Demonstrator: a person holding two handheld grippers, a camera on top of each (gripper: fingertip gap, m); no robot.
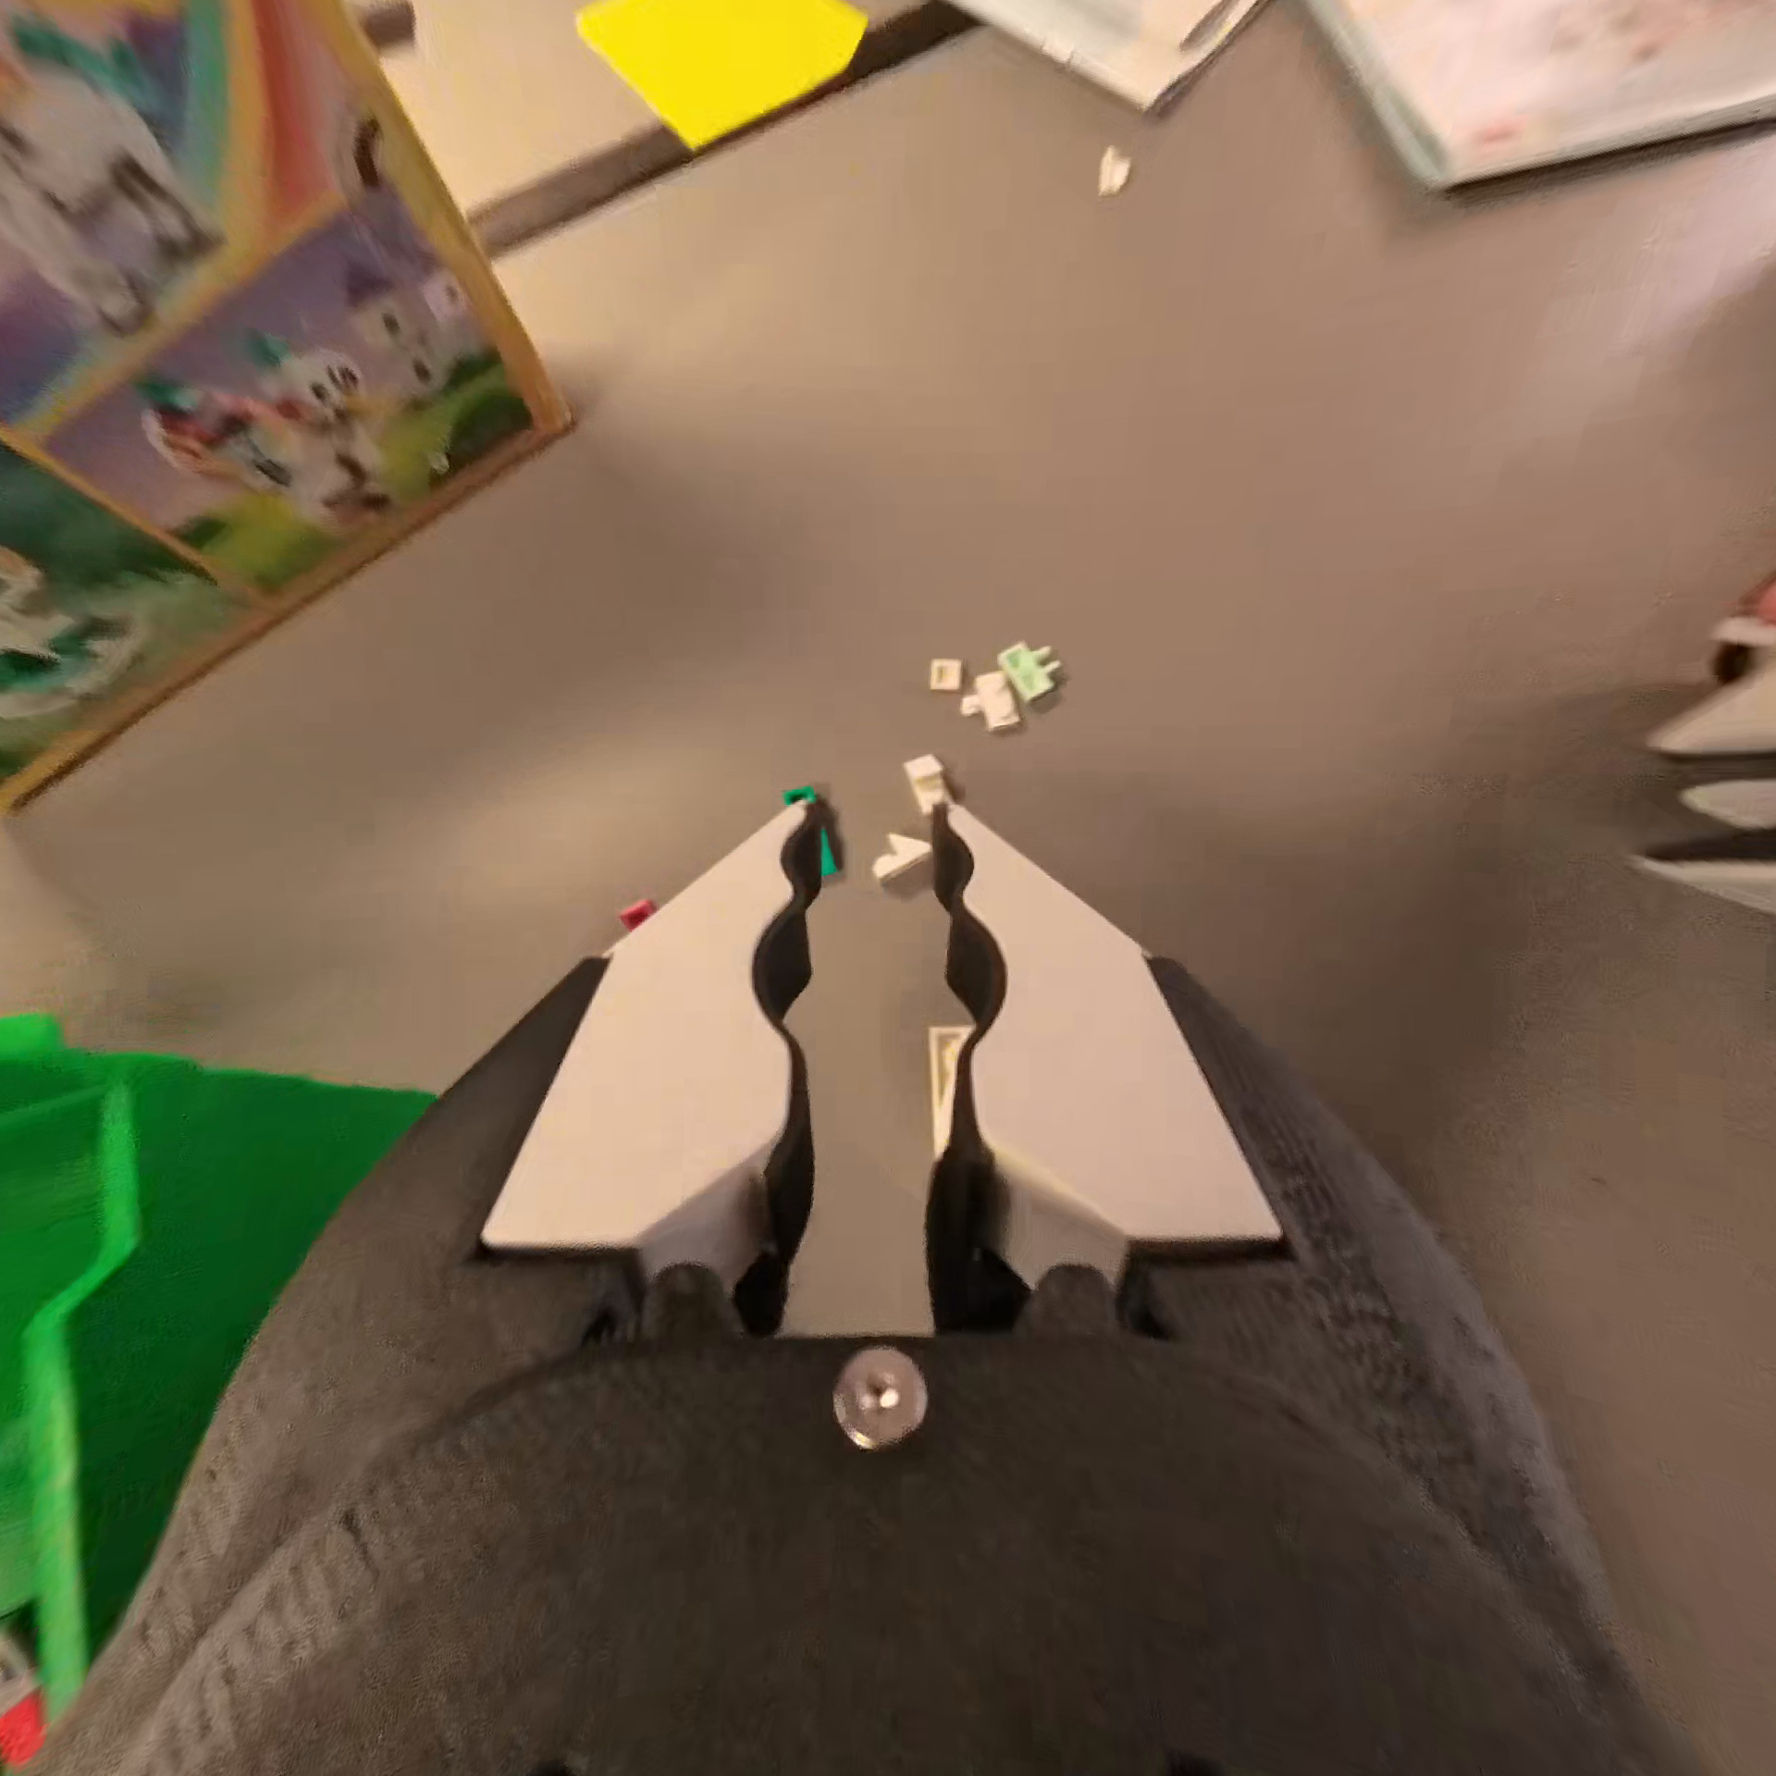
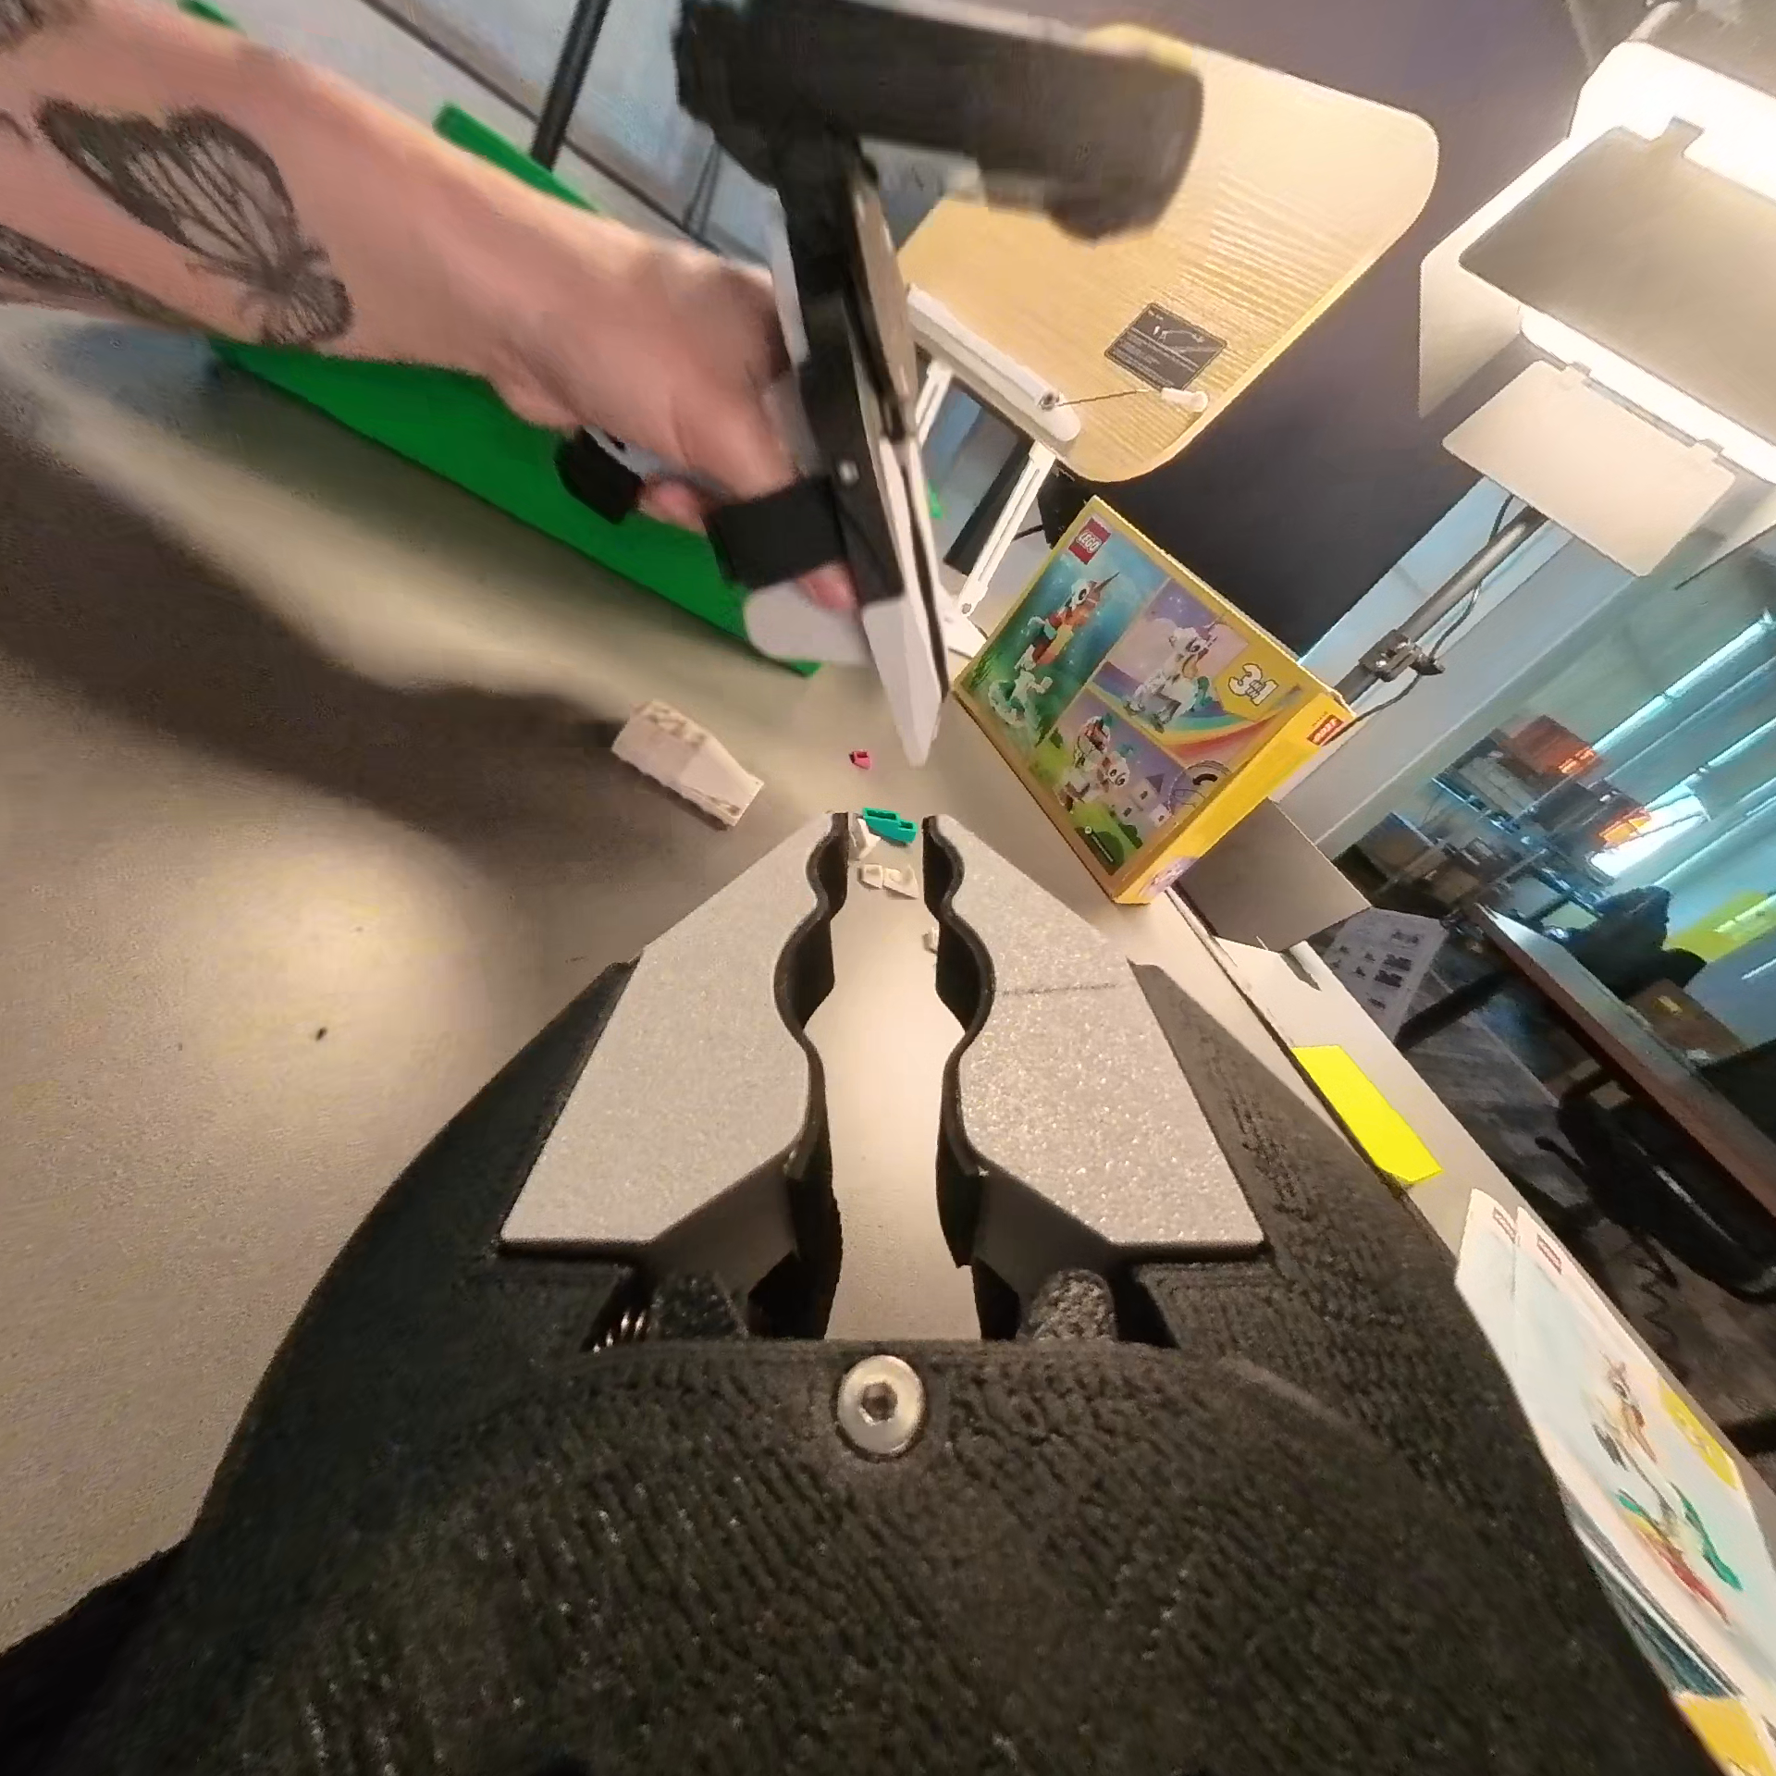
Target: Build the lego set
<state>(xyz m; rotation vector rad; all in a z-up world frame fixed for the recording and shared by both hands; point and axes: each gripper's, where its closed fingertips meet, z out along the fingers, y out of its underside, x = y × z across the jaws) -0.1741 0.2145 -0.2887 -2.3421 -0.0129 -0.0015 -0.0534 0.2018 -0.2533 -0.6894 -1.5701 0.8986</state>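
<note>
1. Nearest the lens in both wrist views is each tool's black, rough-grained printed body with a bright steel screw; from it run two pale grey wedge fingers lined with wavy black pads.
2. The left claw (image 1: 873,815) is released and grips nothing; its tips sit low over the bench (image 1: 1249,500), a smooth matt grey-beige top.
3. A small teal brick (image 1: 815,825) lies against its left tip, and a white angled brick (image 1: 901,858) sits in the gap, just inside the right tip.
4. The right claw (image 2: 882,820) is likewise parted and empty, with little white pieces (image 2: 889,876) lying between its fingers and the teal brick (image 2: 886,824) just ahead.
5. No bricks are joined nearby; they lie loose, so any sorting or building looks barely begun.
6. Farther off lie a pink brick (image 2: 860,759), a mint-and-white cluster (image 1: 1009,684) and a larger white sloped piece (image 2: 687,761).
7. Beyond stand a glossy yellow cardboard toy box (image 2: 1144,711), a bright green studded plate (image 2: 461,432) and paper booklets (image 1: 1557,86).
</note>
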